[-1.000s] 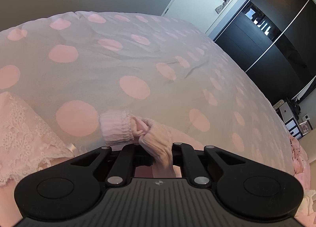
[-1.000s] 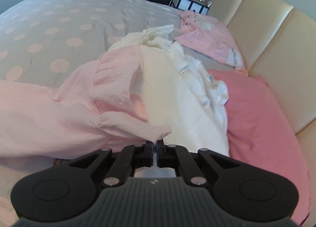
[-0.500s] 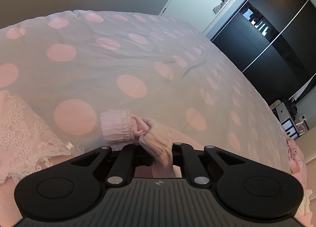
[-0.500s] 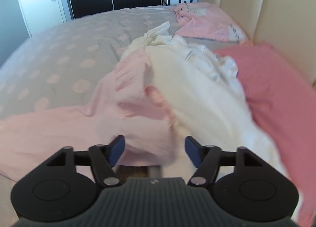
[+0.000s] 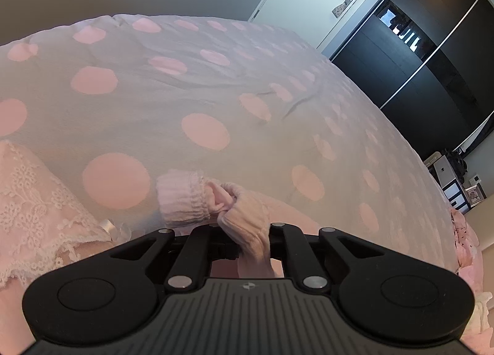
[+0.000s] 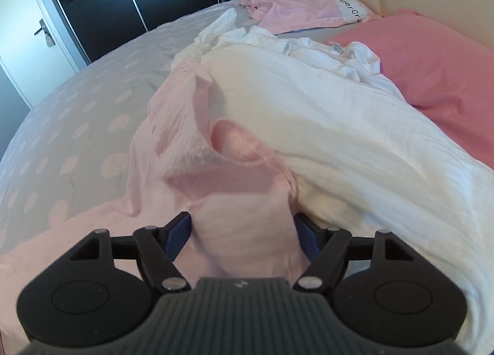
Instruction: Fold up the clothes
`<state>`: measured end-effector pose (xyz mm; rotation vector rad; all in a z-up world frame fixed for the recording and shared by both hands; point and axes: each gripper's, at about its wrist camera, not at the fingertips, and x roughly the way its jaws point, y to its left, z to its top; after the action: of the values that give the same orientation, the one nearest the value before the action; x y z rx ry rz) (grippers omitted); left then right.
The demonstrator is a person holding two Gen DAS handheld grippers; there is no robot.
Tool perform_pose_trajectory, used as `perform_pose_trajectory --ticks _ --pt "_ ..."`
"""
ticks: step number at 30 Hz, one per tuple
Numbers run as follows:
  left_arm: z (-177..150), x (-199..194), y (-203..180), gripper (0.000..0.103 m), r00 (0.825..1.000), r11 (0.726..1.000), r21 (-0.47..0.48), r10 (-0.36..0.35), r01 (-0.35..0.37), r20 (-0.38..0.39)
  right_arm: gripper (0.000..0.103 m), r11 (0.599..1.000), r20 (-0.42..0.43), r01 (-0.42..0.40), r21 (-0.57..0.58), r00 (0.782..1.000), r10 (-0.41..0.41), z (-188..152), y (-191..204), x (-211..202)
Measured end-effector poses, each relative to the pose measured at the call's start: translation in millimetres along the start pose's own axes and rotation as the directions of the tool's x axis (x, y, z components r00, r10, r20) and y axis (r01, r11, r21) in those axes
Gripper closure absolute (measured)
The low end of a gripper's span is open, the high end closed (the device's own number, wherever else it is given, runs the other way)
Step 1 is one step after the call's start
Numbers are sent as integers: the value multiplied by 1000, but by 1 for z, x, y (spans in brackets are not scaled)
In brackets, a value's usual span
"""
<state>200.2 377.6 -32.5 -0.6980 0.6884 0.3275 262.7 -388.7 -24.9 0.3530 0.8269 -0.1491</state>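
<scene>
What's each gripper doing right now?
Left gripper: shut on the pink sleeve.
Right gripper: open, pink garment bunched loosely between the jaws.

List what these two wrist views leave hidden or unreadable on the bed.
- Left wrist view: the left gripper fingertips, buried in the bunched pink cuff; the rest of that garment is behind the gripper body.
- Right wrist view: the right gripper pads, mostly covered by the pink garment lying between the open jaws.
- Right wrist view: the pillow print is cut off by a fold.
- The white garment's label is too small to read.
</scene>
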Motion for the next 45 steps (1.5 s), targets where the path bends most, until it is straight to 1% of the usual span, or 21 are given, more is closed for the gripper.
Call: perform_pose_trajectory --ticks 1,2,3,4,5,6,7,10,13,18,21,24,27,31,36,39,42,45 --pt "0 0 0 97 1000 1000 3 0 0 -1 32 1000 4 -9 17 1000 9 2 1 4" --pt "-1 1 0 97 1000 1000 6 1 -1 -2 46 999 3 -16 31 1000 16 3 4 7" --pt "-1 2 1 97 1000 1000 9 3 -3 -3 59 999 1 -21 35 1000 21 4 8 10" --pt "-1 2 2 97 1000 1000 11 4 -4 -5 85 999 0 -24 31 1000 24 5 13 12" --pt "-2 3 3 97 1000 1000 12 4 -4 -7 92 999 5 -25 25 1000 25 5 17 13" --pt "-2 3 4 97 1000 1000 13 3 -3 -9 92 999 21 -32 14 999 31 5 23 11" --pt "-3 4 6 97 1000 1000 13 1 -1 -11 97 999 36 -44 -4 998 44 6 29 8" --pt "-5 4 13 97 1000 1000 5 -18 18 -17 99 996 52 -78 -52 995 81 8 52 -1" --pt "-5 4 18 97 999 999 0 -44 44 -18 99 986 48 -137 -92 989 142 13 83 -10" --pt "-5 2 29 97 993 994 -19 -112 111 -23 99 961 13 -231 -153 972 235 18 150 -23" --pt "-5 1 36 97 987 987 -31 -158 157 -25 99 935 -9 -296 -197 954 300 16 199 -33" --pt "-7 1 45 97 980 980 -50 -196 194 -29 99 904 -39 -358 -234 933 359 11 250 -44" --pt "-10 2 57 97 973 971 -72 -229 226 -39 99 865 -81 -424 -267 904 419 0 306 -52" --pt "-14 5 70 97 965 962 -104 -258 251 -52 99 812 -134 -493 -314 869 476 -18 381 -58" --pt "-16 7 80 97 952 950 -113 -299 291 -61 99 740 -218 -559 -373 828 516 -54 471 -55" --pt "-17 6 82 97 944 942 -107 -325 318 -59 99 708 -275 -594 -382 804 527 -80 518 -47" --pt "-16 7 84 97 937 936 -108 -343 335 -65 99 679 -325 -623 -389 782 532 -110 561 -36" --pt "-14 8 86 97 931 928 -120 -360 351 -63 99 653 -378 -657 -377 752 539 -138 594 -22"
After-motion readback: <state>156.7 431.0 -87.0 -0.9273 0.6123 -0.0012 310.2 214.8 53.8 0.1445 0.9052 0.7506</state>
